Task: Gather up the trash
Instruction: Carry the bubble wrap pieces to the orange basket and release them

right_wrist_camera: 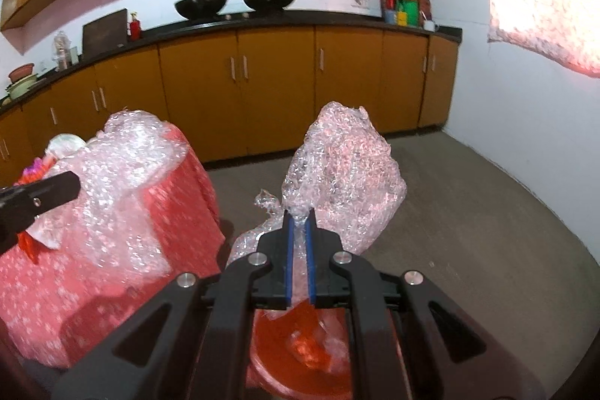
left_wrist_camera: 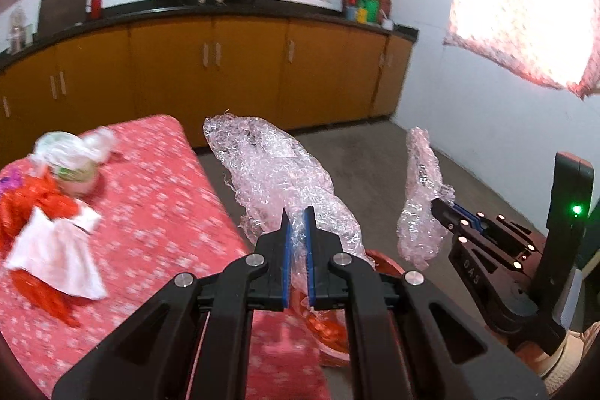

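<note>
My left gripper (left_wrist_camera: 299, 212) is shut on a clear bubble wrap sheet (left_wrist_camera: 277, 171) and holds it in the air beside the table. My right gripper (right_wrist_camera: 299, 216) is shut on a second bubble wrap piece (right_wrist_camera: 345, 175); it also shows in the left wrist view (left_wrist_camera: 422, 197), with the right gripper (left_wrist_camera: 442, 212) at the right. A red bin (right_wrist_camera: 285, 336) sits on the floor right below both grippers, with scraps inside. More trash lies on the table: a white paper (left_wrist_camera: 60, 253), red plastic (left_wrist_camera: 37, 197) and a white bag (left_wrist_camera: 71, 152).
The table with a red flowered cloth (left_wrist_camera: 157, 197) is at the left. Orange cabinets (right_wrist_camera: 277, 89) with a black counter run along the back. A white wall (right_wrist_camera: 525, 122) is at the right. Grey floor (right_wrist_camera: 468, 231) lies between.
</note>
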`<control>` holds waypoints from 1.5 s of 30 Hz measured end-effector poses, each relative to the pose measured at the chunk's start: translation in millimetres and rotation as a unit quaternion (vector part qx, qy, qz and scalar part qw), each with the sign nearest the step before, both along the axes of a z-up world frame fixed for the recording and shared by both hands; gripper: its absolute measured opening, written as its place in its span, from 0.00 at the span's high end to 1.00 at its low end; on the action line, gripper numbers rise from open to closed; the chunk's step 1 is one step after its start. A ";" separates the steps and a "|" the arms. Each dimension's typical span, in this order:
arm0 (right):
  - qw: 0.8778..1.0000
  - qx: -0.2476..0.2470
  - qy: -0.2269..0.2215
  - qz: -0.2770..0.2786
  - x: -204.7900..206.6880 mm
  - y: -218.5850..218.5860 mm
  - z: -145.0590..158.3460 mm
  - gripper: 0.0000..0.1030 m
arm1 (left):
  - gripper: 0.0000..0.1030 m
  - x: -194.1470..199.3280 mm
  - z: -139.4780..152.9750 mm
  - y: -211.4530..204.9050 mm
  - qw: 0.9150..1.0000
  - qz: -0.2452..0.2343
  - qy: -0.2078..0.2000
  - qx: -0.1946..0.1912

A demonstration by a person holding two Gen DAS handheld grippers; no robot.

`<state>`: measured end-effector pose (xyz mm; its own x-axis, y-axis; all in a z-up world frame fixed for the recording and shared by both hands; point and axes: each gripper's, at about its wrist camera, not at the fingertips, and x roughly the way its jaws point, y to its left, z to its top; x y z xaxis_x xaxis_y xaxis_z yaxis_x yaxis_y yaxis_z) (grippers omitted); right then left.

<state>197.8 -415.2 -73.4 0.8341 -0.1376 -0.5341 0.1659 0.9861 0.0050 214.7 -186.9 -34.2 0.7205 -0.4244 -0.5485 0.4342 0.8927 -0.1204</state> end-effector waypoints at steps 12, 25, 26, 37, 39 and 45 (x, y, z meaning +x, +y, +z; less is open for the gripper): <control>0.997 0.008 0.075 -0.014 -8.3 -43.4 -63.7 0.93 | 0.94 -1.0 -59.2 -68.4 0.995 -0.053 0.051 0.060; 0.993 0.034 0.115 -0.002 10.3 -61.8 -103.5 0.93 | 0.94 8.6 -96.8 -102.8 0.989 -0.067 0.089 0.093; 0.992 0.037 0.116 -0.002 12.0 -63.1 -105.4 0.93 | 0.94 8.9 -99.3 -105.5 0.989 -0.069 0.092 0.095; 0.992 0.045 0.122 0.004 25.5 -73.4 -116.2 0.91 | 0.94 16.6 -116.4 -123.1 0.985 -0.079 0.111 0.109; 0.992 0.047 0.120 0.006 25.6 -74.9 -116.7 0.89 | 0.94 18.9 -117.9 -123.8 0.985 -0.076 0.113 0.108; 0.992 0.050 0.120 0.004 24.1 -75.6 -118.7 0.88 | 0.91 24.8 -120.5 -126.0 0.984 -0.076 0.119 0.107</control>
